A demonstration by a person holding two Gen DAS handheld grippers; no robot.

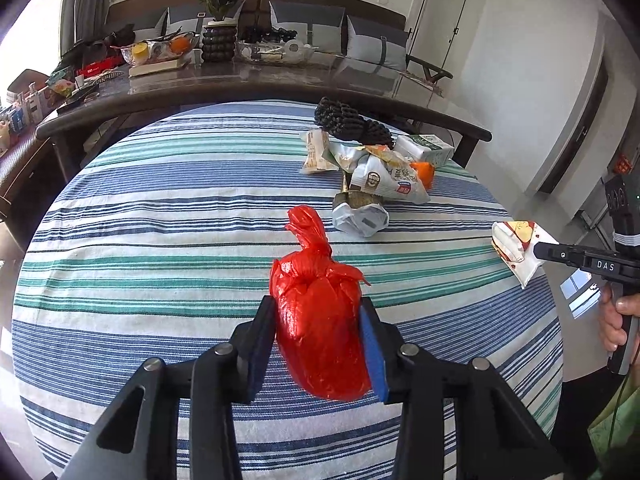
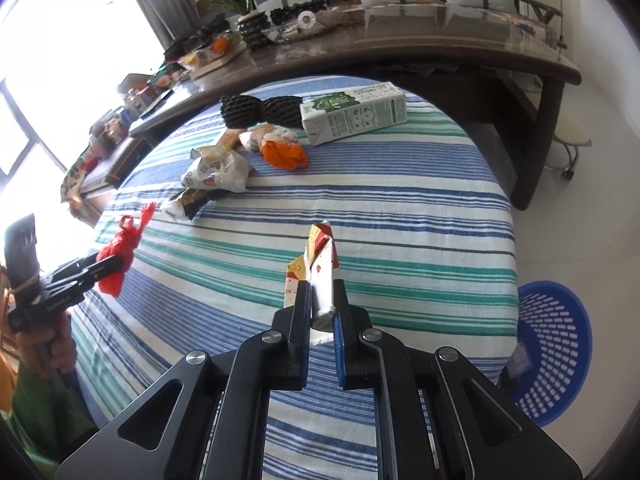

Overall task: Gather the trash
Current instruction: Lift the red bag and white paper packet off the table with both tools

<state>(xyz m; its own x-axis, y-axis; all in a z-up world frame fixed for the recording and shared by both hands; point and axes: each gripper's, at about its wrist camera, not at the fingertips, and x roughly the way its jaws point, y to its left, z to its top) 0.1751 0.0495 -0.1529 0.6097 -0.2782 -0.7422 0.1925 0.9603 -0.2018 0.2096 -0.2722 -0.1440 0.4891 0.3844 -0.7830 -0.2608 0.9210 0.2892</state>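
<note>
Gripping both at once: left gripper (image 1: 318, 312) fingers are clamping the knotted red bag (image 1: 320, 312) and right gripper (image 2: 323, 300) fingers are pinching shut on a flat red-white wrapper (image 2: 322, 276), both above the striped tabletop (image 2: 400, 208), blue basket (image 2: 556, 340) sitting on the floor beside it.

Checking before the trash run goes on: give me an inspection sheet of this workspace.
Surface: striped tablecloth, trash at the far side.
Job's things: red bag in left claw; flattened wrapper in right claw; milk carton, snack bags, orange bag, black foam net still on the table.
Clutter: crowded side table behind.
Claws: both shut on loads.
Cables: nothing seen.
Surroundings: blue basket on the floor at the right.
</note>
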